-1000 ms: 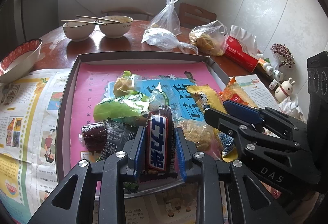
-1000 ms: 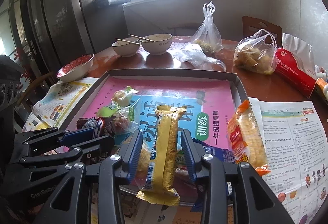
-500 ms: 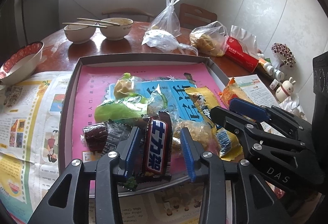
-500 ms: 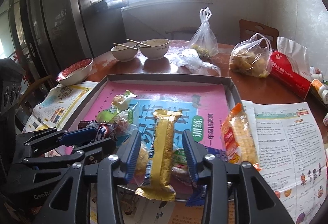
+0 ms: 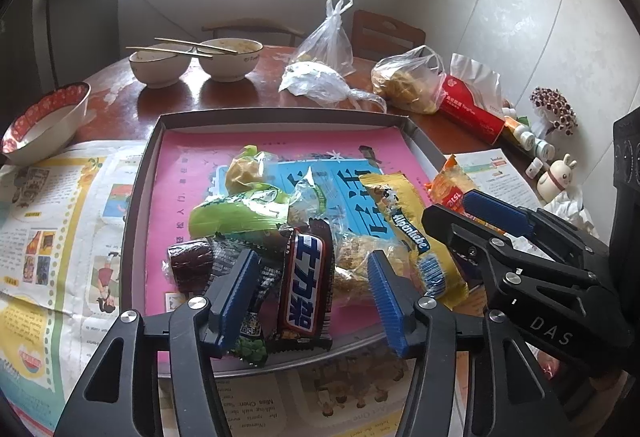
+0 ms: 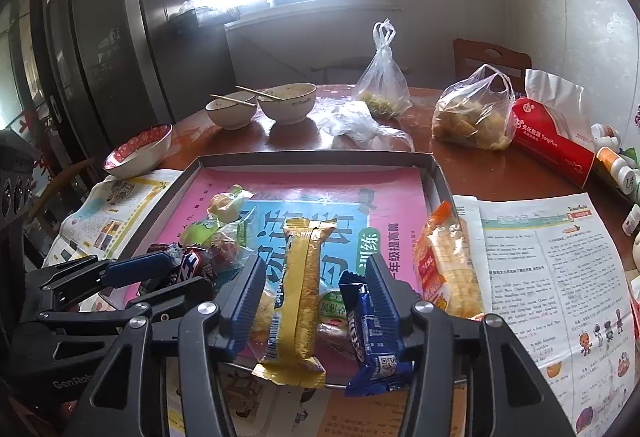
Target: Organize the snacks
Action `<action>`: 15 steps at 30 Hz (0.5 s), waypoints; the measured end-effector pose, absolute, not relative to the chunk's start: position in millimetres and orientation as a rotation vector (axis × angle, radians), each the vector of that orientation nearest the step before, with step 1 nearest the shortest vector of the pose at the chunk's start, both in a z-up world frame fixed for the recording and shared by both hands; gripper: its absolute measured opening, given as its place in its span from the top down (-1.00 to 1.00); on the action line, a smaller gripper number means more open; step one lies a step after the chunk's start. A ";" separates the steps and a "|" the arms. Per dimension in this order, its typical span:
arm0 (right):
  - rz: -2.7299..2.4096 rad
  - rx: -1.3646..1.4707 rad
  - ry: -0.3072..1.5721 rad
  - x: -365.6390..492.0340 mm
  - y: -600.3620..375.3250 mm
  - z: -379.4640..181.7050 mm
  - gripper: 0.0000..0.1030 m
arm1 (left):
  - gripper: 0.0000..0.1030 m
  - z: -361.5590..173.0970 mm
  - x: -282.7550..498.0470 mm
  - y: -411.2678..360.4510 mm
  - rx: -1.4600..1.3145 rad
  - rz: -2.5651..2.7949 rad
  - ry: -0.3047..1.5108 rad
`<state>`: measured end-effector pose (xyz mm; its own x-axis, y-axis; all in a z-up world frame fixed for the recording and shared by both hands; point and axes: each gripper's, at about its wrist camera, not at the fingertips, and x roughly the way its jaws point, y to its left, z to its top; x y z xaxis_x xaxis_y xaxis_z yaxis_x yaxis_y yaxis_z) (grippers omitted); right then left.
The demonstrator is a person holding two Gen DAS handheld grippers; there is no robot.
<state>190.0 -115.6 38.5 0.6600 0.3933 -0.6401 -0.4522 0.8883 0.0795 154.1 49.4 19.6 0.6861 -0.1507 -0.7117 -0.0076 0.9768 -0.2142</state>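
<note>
A dark tray [image 5: 276, 115] lined with a pink sheet holds a pile of snacks near its front rim. My left gripper [image 5: 312, 257] straddles a brown chocolate bar [image 5: 306, 285]; its jaws are opening and the blue pads stand clear of the bar. In the right wrist view my right gripper [image 6: 314, 263] straddles a long gold wafer bar [image 6: 300, 297] that lies over the tray [image 6: 316, 159] rim. Its jaws are opening too, with the pads off the bar. A blue packet [image 6: 368, 333] leans against its right finger. The right gripper [image 5: 452, 207] shows beside the left one.
An orange snack bag [image 6: 444, 265] lies just right of the tray. Newspapers [image 5: 60, 221] flank the tray. Behind stand two bowls with chopsticks [image 5: 192, 61], a red-patterned bowl [image 5: 44, 125], plastic bags [image 5: 408, 81], a red tissue pack [image 5: 472, 109] and small bottles [image 5: 532, 141].
Both grippers' jaws have spread apart. The left pads, pressed on the chocolate bar a second ago, have let it go. The gold bar rests on the pile.
</note>
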 end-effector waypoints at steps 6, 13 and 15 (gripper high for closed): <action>0.467 -0.080 0.688 187.7 -119.7 41.0 -0.06 | -0.35 22.3 151.9 50.4 -0.201 -0.060 0.804; 0.451 -0.073 0.665 185.3 -124.5 45.3 -0.22 | -0.46 29.1 147.0 50.5 -0.194 -0.049 0.781; 0.446 -0.071 0.658 184.0 -125.4 46.8 -0.26 | -0.46 31.7 144.4 50.1 -0.190 -0.048 0.771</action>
